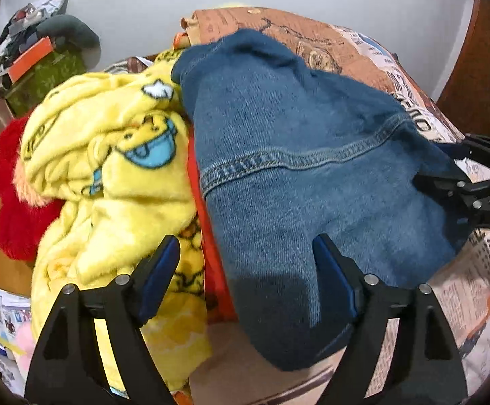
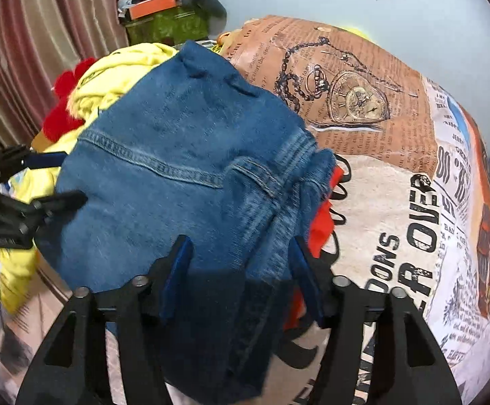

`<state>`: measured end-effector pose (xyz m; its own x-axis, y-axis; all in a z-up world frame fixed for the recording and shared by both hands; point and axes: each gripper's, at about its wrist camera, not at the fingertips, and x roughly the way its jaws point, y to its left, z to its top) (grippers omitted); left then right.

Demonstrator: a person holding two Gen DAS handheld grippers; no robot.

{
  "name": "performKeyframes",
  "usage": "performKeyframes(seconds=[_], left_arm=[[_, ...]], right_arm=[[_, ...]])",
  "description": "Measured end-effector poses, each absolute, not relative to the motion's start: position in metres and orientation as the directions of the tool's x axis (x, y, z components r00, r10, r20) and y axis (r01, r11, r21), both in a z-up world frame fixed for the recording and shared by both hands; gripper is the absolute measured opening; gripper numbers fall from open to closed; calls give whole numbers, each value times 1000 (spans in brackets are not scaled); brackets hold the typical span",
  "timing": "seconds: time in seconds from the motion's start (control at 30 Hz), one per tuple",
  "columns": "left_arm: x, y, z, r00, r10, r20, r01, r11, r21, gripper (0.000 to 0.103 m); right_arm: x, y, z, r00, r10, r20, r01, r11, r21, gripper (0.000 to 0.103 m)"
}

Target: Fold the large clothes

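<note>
Fingers of our left gripper [image 1: 246,260] and right gripper [image 2: 239,256] stood apart, pinching nothing; folded denim jacket [image 1: 295,175] lay mid-bed [image 2: 379,202], so we judged smoothing next

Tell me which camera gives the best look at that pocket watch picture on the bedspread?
The right wrist view: the pocket watch print and its chain show whole on the bedspread. The left wrist view catches only a blurred part behind the denim garment.
</note>
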<state>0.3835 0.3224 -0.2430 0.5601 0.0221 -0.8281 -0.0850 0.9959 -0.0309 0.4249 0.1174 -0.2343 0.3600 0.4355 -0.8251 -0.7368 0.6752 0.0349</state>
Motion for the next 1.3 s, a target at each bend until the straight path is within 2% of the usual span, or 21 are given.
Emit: performKeyframes(seconds=[0.07, 0.2, 0.3, 0.57, 0.8, 1.03, 1.13, 1.3], left_arm=[[380, 322, -248, 552, 24, -833, -79, 997, -24, 82], [376, 318, -240, 564, 14, -826, -62, 998, -25, 82], [375, 315, -226, 579, 46, -814, -56, 998, 17, 81], [437, 346, -191, 623, 99, -776, -151, 989, 5, 81], [514, 370, -207, 578, 69, -813, -235, 968, -86, 81], [554, 390, -242, 522, 35, -852, -332, 929, -165, 85], [560, 391, -249, 493, 46, -869, -353, 923, -152, 85], [539, 381, -229, 511, 85, -855, -351, 929, -117, 84]], right_arm=[[430, 106, -235, 323, 462, -826, -733, 675, 91, 68], [434, 96, -237, 283, 479, -831, -710, 687, 154, 68], [432, 91, -225, 276, 496, -823, -704, 688, 178, 68], [454, 102, -192, 374, 534, -758, -672, 719, 175, 70], [485, 126, -218, 416, 452, -789, -626, 772, 112, 70], [510, 99, -244, 391, 436, -811, -567, 808, 161, 70], [510, 94, -243, 381, 443, -812, -556, 811, 182, 70], [497, 91, -223, 396, 447, -802, -568, 805, 168, 70]])
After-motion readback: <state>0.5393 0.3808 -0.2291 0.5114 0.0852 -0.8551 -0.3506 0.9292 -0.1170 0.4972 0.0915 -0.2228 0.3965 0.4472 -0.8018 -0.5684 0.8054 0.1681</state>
